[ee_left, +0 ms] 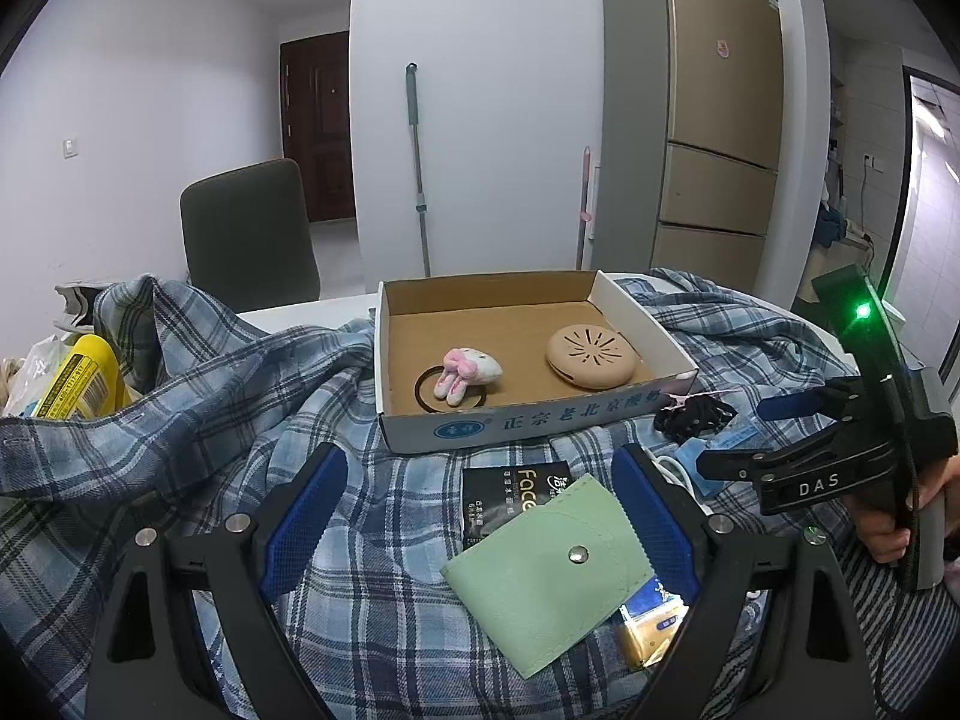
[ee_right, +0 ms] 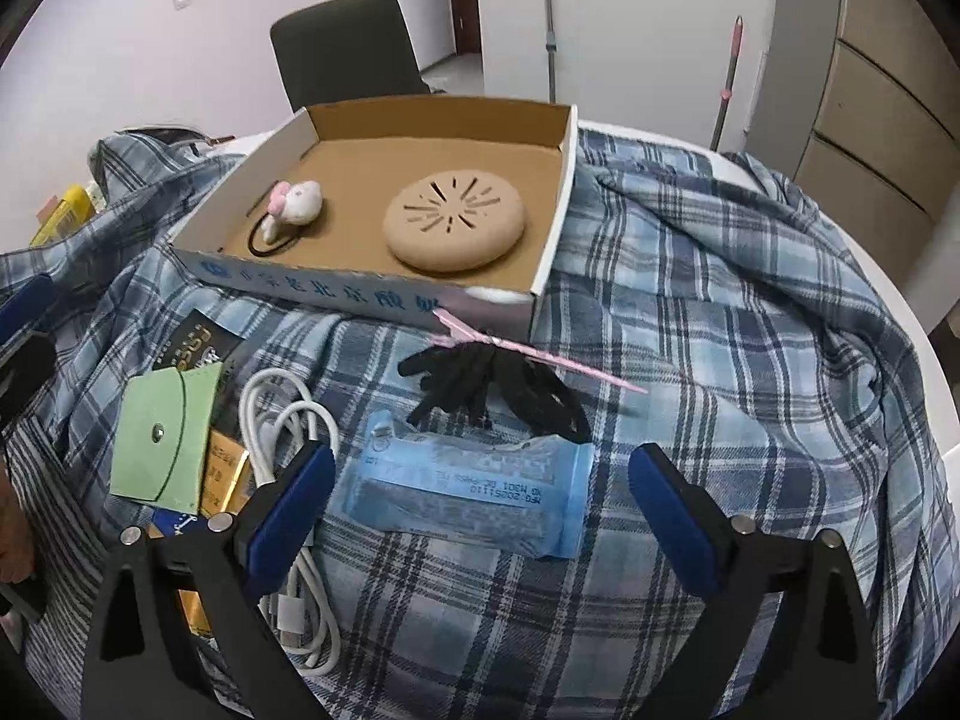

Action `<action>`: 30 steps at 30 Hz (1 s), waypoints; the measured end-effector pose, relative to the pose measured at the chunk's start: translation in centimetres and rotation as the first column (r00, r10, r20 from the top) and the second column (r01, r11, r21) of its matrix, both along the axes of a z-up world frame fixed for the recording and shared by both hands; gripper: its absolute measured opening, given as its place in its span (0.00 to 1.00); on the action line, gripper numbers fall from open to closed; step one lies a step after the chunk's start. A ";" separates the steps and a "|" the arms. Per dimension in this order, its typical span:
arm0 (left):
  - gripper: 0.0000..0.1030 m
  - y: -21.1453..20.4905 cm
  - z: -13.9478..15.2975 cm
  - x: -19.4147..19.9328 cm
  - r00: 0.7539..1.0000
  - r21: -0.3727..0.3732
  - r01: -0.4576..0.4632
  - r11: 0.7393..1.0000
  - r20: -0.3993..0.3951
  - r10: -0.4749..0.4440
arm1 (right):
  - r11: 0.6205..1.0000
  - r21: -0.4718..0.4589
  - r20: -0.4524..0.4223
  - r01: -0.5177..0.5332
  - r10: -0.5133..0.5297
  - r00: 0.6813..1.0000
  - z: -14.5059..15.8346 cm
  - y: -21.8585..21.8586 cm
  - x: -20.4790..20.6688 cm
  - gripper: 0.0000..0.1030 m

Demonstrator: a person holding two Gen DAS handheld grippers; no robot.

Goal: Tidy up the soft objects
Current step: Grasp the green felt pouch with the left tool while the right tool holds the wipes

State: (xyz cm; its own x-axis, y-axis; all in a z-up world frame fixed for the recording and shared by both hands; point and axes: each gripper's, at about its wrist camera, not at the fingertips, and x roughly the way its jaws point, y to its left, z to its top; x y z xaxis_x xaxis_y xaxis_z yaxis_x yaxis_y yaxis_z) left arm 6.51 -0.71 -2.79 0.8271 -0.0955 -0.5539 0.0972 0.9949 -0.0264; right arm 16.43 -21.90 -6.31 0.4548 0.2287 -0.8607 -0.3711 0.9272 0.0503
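A cardboard box [ee_left: 528, 420] [ee_right: 540, 276] sits on a blue plaid shirt [ee_left: 210, 420] [ee_right: 720, 300]. Inside lie a plush bunny hair tie [ee_left: 468, 371] [ee_right: 297, 204] and a tan round cushion [ee_left: 591, 357] [ee_right: 453, 225]. My left gripper [ee_left: 480, 504] is open, low over a green felt pouch [ee_left: 540, 576] [ee_right: 159, 450]. My right gripper [ee_right: 480, 492] [ee_left: 744, 438] is open over a blue packaged face mask [ee_right: 468, 489], just short of a bundle of black hair ties [ee_right: 492, 387] [ee_left: 693, 414].
A black tissue pack [ee_left: 513, 495] [ee_right: 201, 339], a white cable [ee_right: 288, 420] and a gold packet [ee_left: 651, 630] [ee_right: 222, 474] lie by the pouch. A yellow bottle [ee_left: 81, 381] is far left. A chair [ee_left: 249, 234] and fridge [ee_left: 714, 108] stand behind.
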 end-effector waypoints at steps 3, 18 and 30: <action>0.89 -0.1 0.0 0.0 1.000 0.000 0.001 1.000 0.000 -0.001 | 1.000 0.004 -0.023 -0.004 0.004 1.000 -0.4 0.0 0.2 0.95; 0.89 -1.6 0.0 0.3 0.970 0.075 0.228 0.971 -0.106 -0.220 | 0.995 0.054 0.083 -0.080 0.075 0.994 2.0 0.2 -1.6 0.66; 0.89 -3.3 -3.0 2.1 0.855 0.127 0.481 0.868 -0.289 -0.431 | 0.983 0.108 0.136 -0.147 0.131 0.982 4.0 0.3 -2.7 0.66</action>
State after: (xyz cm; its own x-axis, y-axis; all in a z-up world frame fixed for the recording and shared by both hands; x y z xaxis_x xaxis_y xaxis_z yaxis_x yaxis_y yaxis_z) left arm 8.62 -4.00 -5.81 0.5522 -0.3023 -0.7770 0.5563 0.8278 0.0732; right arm 13.69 -21.64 -2.28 0.5164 0.3928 -0.7609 -0.5062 0.8567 0.0987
